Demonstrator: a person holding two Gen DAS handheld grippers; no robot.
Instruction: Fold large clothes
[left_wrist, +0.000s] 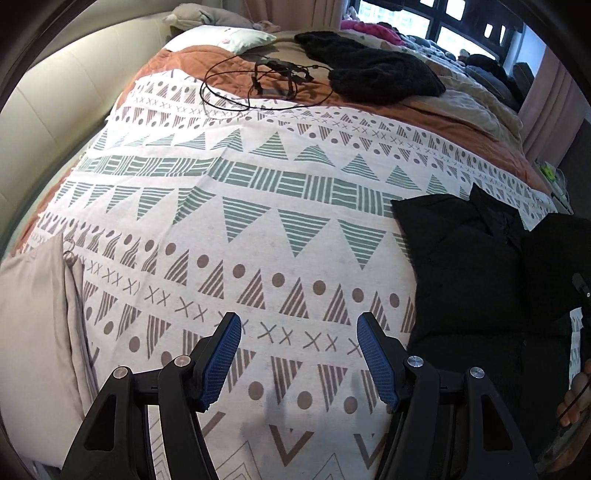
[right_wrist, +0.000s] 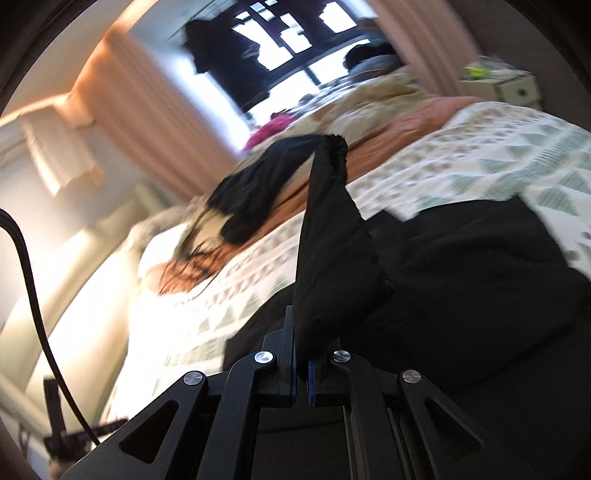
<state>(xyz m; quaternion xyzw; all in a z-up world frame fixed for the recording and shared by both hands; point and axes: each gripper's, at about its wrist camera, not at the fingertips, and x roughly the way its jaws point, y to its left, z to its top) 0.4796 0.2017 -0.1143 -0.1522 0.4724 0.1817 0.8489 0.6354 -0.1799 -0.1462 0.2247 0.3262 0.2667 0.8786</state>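
My right gripper (right_wrist: 301, 373) jaws pinch the black shirt (right_wrist: 461, 280) corner—lifting it to fold—left gripper (left_wrist: 299, 354) jaws wide, empty.

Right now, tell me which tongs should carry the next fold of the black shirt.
Right. The right tongs are shut on a flap of the black shirt; the left tongs hang open, holding nothing, over the patterned bedspread beside it.

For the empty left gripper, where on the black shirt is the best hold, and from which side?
Its near-left edge, approached from the bare patterned cover. The black shirt lies flat there with a clean edge, while the right gripper already pinches another part. The left gripper is open.
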